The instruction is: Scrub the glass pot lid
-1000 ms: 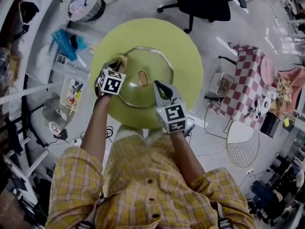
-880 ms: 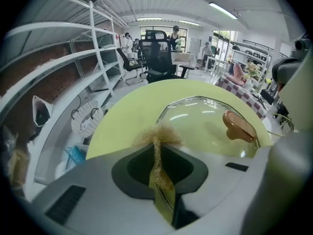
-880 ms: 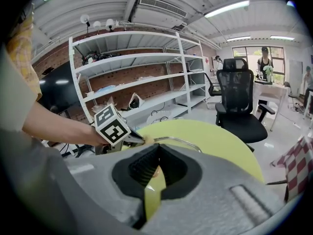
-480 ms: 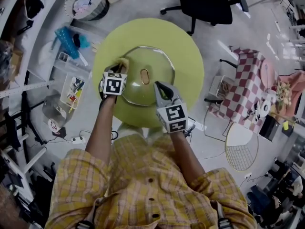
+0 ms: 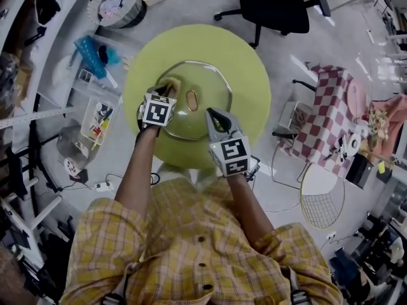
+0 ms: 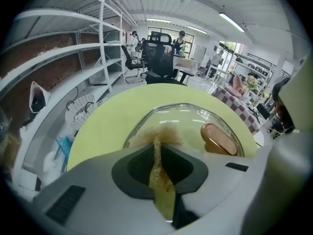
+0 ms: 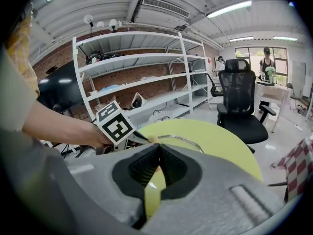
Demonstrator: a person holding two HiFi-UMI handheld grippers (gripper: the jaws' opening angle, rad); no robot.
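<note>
A glass pot lid (image 5: 203, 84) with a copper-coloured knob (image 5: 191, 100) lies on the round yellow-green table (image 5: 248, 75). My left gripper (image 5: 166, 91) is shut on a tan scrubber (image 5: 169, 82), pressed on the lid's left part, close to the knob. In the left gripper view the scrubber (image 6: 159, 153) sits pinched between the jaws, its frayed end on the glass (image 6: 190, 119), with the knob (image 6: 219, 138) to the right. My right gripper (image 5: 210, 113) is shut at the lid's near right rim. In the right gripper view its jaws meet at the rim (image 7: 182, 140).
A black office chair (image 5: 273, 5) stands beyond the table. A checked-cloth table (image 5: 331, 107) is at the right and a round wire frame (image 5: 323, 196) at the near right. White shelving with a clear bin (image 5: 95, 53) and a basket (image 5: 114, 5) lines the left.
My left gripper has slid the scrubber rightward across the glass, from the lid's left rim toward the knob. The right gripper has stayed put on the rim.
</note>
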